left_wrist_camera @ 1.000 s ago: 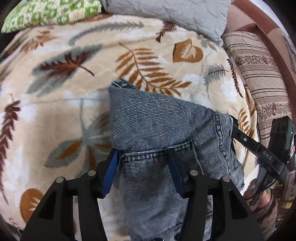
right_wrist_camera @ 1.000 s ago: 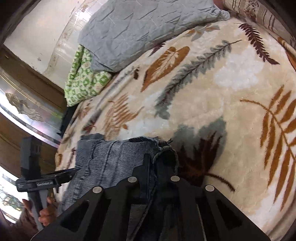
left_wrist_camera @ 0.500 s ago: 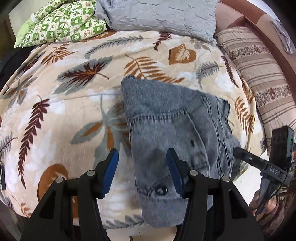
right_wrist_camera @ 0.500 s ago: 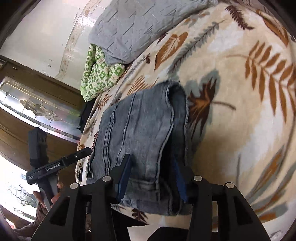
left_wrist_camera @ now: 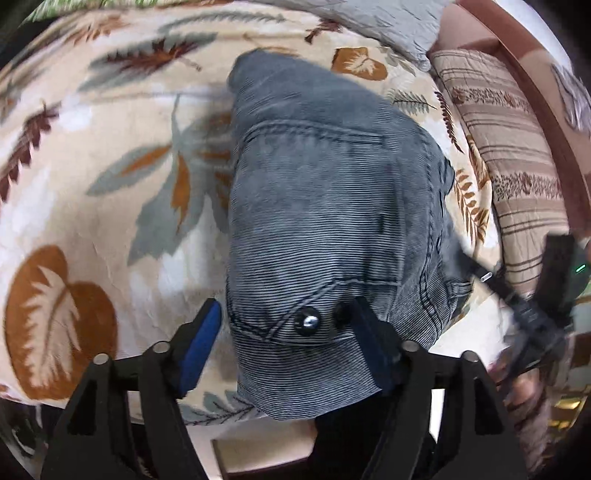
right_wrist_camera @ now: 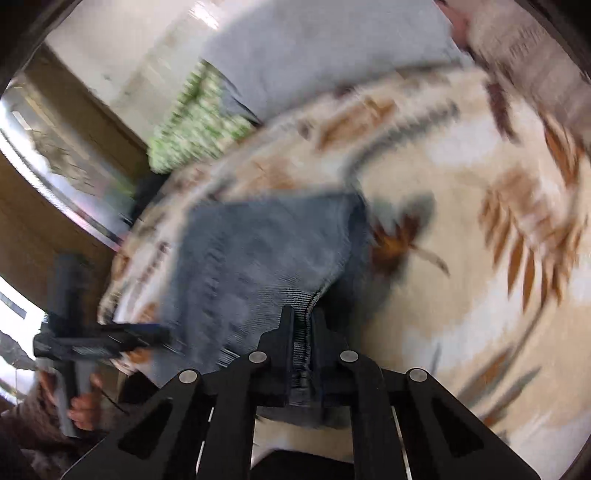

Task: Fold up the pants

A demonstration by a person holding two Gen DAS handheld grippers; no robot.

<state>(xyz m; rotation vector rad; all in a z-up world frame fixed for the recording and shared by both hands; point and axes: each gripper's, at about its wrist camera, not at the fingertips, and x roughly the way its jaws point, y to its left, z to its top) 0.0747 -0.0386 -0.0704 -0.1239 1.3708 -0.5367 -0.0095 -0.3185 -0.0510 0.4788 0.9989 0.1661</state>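
Note:
The grey-blue denim pants [left_wrist_camera: 325, 206] lie folded into a compact bundle on the leaf-patterned blanket [left_wrist_camera: 110, 155], with the waistband and its metal button [left_wrist_camera: 306, 320] hanging over the near edge of the bed. My left gripper [left_wrist_camera: 286, 325] is open, its fingers on either side of the waistband without pinching it. My right gripper [right_wrist_camera: 303, 332] is shut on an edge of the pants [right_wrist_camera: 258, 254] at the bundle's near right side. The right wrist view is motion-blurred.
A grey pillow [left_wrist_camera: 373, 18] and a striped brown cushion [left_wrist_camera: 517, 147] lie at the far and right sides of the bed. A green patterned cloth [right_wrist_camera: 195, 122] lies by the wooden headboard. The bed's near edge runs just below the grippers.
My left gripper has moved closer to the waistband and stays open. My right gripper, open half a second ago, has closed on the edge of the pants and is moving fast.

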